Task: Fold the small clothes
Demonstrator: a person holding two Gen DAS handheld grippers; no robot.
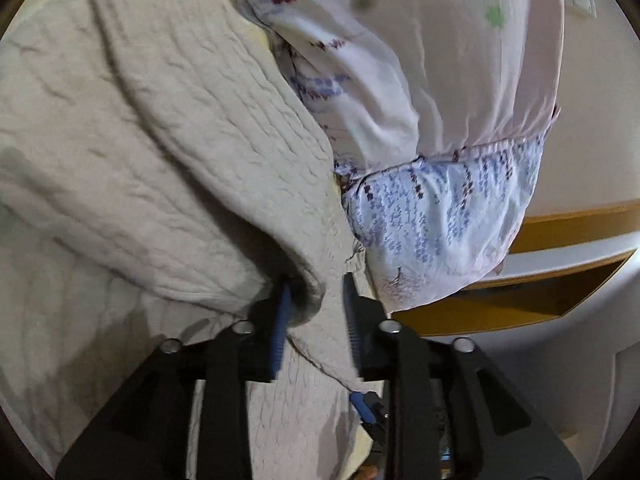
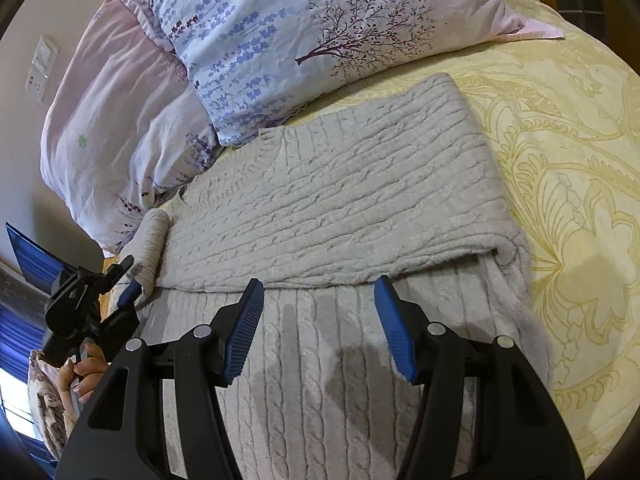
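Yellow bedspread (image 2: pixel 560 128) with a curly flower pattern covers the bed, and it is the biggest thing I see. At the top of the bed lie two pillows: a pale blue one (image 2: pixel 280 40) with purple flowers and a dark tree on it, and a pink one (image 2: pixel 112 120) beside it, nearer the wall. Both pillows show up close in my left view too.

On the bedspread lies my grey cable-knit sweater (image 2: pixel 340 208). Its top part is folded over the lower part, and the fold edge runs across, just past my right claw. The collar end almost touches the blue pillow.

My right gripper (image 2: pixel 320 320) hangs over the lower part of the sweater. Its blue pads stand wide apart with nothing between them — only knit below.

My left gripper (image 1: pixel 316 320) is at the sweater's side edge, near the pink pillow. Its jaws are open a little, and a thick fold of the knit sits between them. The left view is blurry — I cannot tell if the pads press on the knit.

A hand (image 2: pixel 86 372) holds the left gripper's handle.
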